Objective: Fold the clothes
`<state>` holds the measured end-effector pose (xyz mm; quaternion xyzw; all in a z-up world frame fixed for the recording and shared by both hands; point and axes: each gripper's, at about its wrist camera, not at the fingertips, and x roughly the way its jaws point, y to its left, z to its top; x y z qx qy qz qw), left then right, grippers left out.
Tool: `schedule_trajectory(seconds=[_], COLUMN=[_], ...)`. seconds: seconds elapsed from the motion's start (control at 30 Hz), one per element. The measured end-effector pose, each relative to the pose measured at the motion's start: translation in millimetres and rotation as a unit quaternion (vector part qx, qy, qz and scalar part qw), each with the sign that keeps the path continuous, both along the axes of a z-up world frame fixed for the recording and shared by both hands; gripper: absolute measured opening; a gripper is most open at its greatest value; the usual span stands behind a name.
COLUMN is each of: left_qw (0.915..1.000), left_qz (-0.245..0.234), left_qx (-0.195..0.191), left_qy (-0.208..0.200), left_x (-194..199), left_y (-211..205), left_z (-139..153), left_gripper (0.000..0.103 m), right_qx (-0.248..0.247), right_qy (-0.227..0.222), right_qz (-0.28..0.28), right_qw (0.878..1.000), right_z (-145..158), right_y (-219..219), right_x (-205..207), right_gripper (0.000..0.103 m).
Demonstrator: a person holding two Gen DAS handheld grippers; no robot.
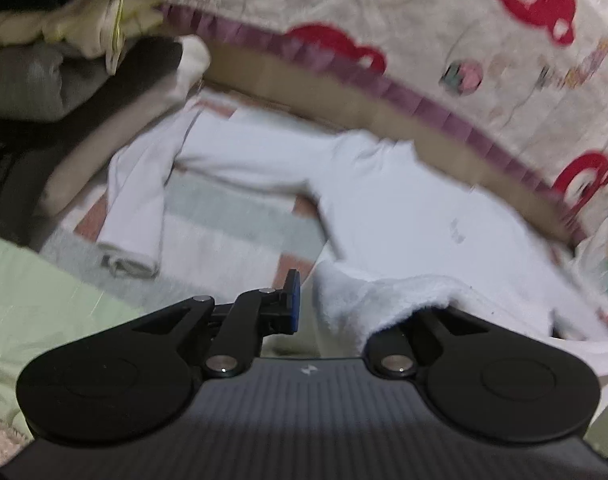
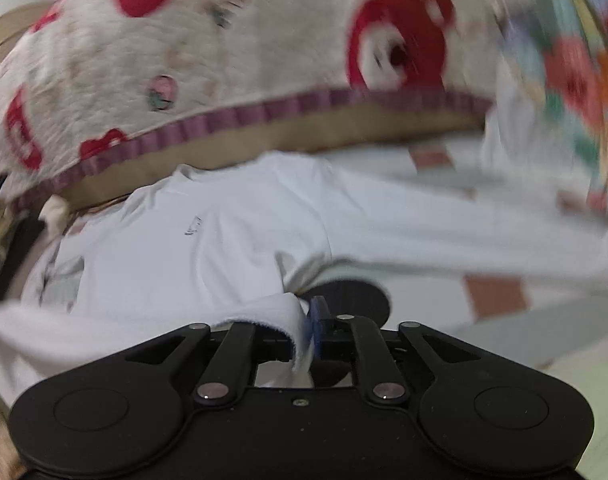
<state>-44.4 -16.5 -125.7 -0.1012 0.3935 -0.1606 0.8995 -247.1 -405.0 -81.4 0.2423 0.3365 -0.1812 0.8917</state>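
Shirt: a white long-sleeved shirt [image 1: 404, 208] lies spread flat on a checked mat [image 1: 239, 216] of pale green, white and brick-red squares; a small grey mark sits on its chest.
Shirt sleeve: in the left wrist view one sleeve runs out to the left and bends down toward the camera, its cuff resting on the mat.
Left gripper [image 1: 324, 304]: low over the shirt's near edge. Its left finger, with a blue pad [image 1: 292, 300], stands bare and clear of the cloth. The hem's fleecy inside is turned up just beside that pad and drapes over the right finger, hiding it.
Left fingers, state: nearly closed; with one finger hidden, it cannot be told whether they pinch the hem.
Right gripper [image 2: 308, 330]: at the shirt's near edge too. A fold of white cloth rises between the two fingers, which press on it from both sides; a blue pad shows against the cloth.
Right fingers, state: closed on the shirt's hem.
Blanket: a cream blanket [image 2: 231, 48] with red bear shapes and a purple frilled border lies just beyond the shirt, with a tan band beneath the border.
Folded pile: at the far left of the left wrist view, a stack of folded clothes [image 1: 63, 72] in grey, cream and yellow stands beside the sleeve.
Sharpness: both views are blurred.
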Motion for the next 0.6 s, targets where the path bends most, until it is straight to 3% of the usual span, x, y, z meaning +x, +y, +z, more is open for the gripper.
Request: schedule_trajectory(seconds=[0.07, 0.13, 0.2, 0.3, 0.4, 0.6], left_qw=[0.9998, 0.9988, 0.9974, 0.997, 0.9977, 0.9973], left_qz=[0.007, 0.038, 0.06, 0.066, 0.058, 0.06], left_qx=[0.013, 0.021, 0.023, 0.021, 0.027, 0.034], left_qy=[0.015, 0.024, 0.031, 0.035, 0.023, 0.027], left_x=[3, 6, 9, 10, 8, 8], left_y=[-2, 2, 7, 11, 8, 5], left_z=[-9, -16, -21, -25, -23, -24], left_gripper=[0.013, 0.019, 0.028, 0.028, 0.028, 0.028], right_qx=[0.052, 0.071, 0.094, 0.133, 0.157, 0.174], right_qy=[0.007, 0.021, 0.023, 0.014, 0.007, -0.007], right_qz=[-0.014, -0.015, -0.018, -0.026, -0.029, -0.031], right_qw=[0.999, 0.997, 0.995, 0.991, 0.987, 0.984], right_z=[-21, -40, -53, -67, -75, -77], right_y=[-11, -17, -19, -19, -15, 3], right_x=[14, 28, 32, 29, 21, -10], right_gripper=[0.014, 0.017, 0.027, 0.045, 0.054, 0.058])
